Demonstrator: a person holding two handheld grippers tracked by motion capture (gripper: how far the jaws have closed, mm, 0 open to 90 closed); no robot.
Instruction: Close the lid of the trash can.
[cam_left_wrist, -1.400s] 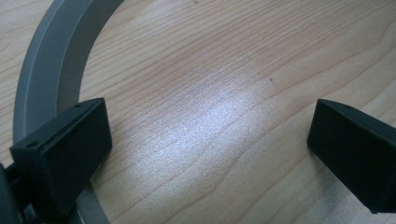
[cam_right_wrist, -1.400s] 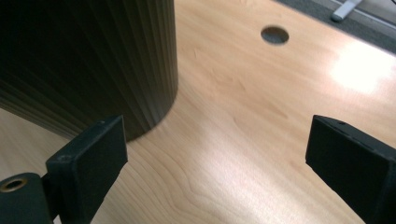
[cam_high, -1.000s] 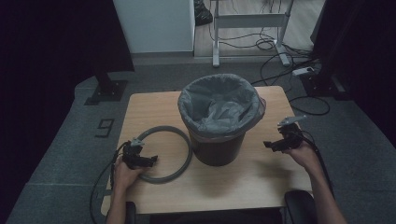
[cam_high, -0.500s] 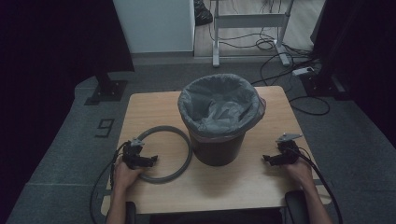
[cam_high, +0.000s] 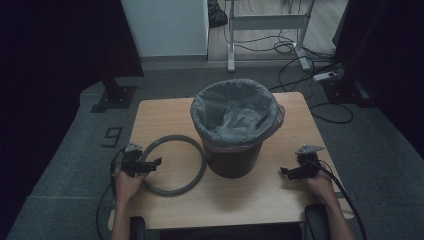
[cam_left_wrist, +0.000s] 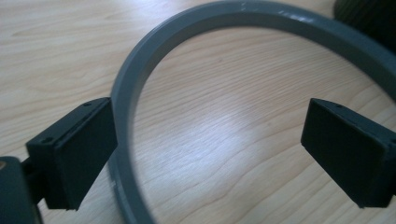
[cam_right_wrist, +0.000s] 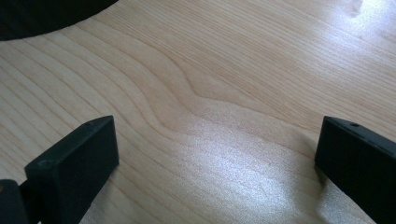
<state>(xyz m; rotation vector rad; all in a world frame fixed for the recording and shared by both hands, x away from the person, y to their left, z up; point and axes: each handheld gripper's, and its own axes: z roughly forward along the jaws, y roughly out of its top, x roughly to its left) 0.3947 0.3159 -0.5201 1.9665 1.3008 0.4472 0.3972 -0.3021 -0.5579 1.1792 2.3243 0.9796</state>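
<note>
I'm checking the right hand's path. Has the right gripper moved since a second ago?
Yes. In the high view the right gripper has come down and toward the person, from beside the bin's rim to near its base, jaws open and empty.

I see the bin (cam_high: 234, 131) mid-worktop (cam_high: 165, 112), the ring (cam_high: 176, 163) flat to its left, touching its base.
</note>
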